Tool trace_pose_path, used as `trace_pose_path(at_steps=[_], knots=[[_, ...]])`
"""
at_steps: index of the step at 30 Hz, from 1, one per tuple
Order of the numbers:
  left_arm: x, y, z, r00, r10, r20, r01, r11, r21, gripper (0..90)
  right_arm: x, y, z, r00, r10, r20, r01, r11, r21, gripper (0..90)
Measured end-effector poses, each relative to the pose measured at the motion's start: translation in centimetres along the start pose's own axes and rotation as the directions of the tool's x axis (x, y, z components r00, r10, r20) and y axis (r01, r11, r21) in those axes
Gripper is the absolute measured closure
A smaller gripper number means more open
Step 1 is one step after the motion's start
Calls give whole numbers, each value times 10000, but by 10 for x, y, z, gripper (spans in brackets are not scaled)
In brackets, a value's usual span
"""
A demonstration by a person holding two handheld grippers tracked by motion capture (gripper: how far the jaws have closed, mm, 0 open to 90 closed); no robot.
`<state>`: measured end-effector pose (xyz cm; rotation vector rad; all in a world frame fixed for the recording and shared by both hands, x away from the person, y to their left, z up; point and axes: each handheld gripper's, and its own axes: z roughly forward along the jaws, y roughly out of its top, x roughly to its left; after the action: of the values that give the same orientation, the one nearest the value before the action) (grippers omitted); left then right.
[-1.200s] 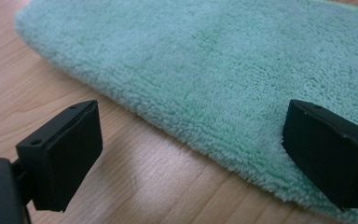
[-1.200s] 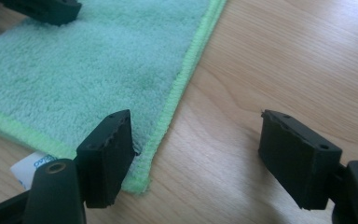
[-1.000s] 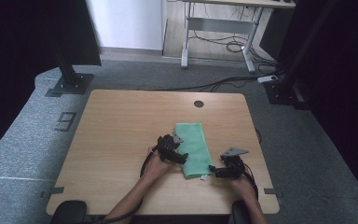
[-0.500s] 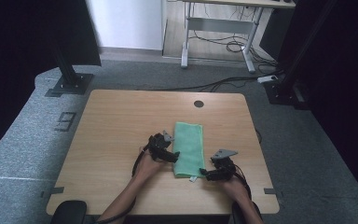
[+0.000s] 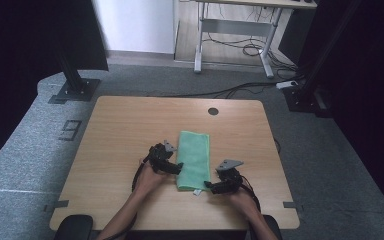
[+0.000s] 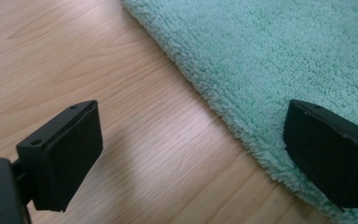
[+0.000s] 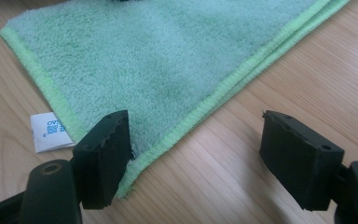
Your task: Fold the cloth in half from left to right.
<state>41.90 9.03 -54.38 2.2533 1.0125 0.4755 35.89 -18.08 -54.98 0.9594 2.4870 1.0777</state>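
A folded green towel (image 5: 194, 159) lies lengthwise on the wooden table (image 5: 120, 130), near its front middle. My left gripper (image 5: 177, 169) is at the towel's left edge. In the left gripper view it is open (image 6: 191, 158), with one jaw over bare wood and the other over the towel's (image 6: 279, 56) fluffy edge. My right gripper (image 5: 209, 186) is at the towel's near right corner. It is also open (image 7: 196, 154), one jaw above the stitched corner of the towel (image 7: 158, 60) and the other above wood. A white label (image 7: 49, 130) sticks out from the near hem.
The table has a round cable hole (image 5: 213, 111) at the far middle. Beyond it, on the grey floor, are a desk frame (image 5: 235, 45) with loose cables and two black stand bases (image 5: 72, 90).
Both hands and their grippers have slid left across the table. The towel now looks narrower and sits slightly further left. Both pairs of jaws stay apart.
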Motion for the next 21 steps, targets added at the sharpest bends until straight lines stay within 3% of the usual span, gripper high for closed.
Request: trace_pose_path(at_steps=[10,21], knots=[[19,-16,-13,9991,-359,-209,361,9993,51,54,20,18,18,9979,-481,-422,483,9988,45,242],[30,-28,-20,9970,-762,-141,760,9970,-143,65,25,27,28,9966,-554,-605,559,9984,69,224]])
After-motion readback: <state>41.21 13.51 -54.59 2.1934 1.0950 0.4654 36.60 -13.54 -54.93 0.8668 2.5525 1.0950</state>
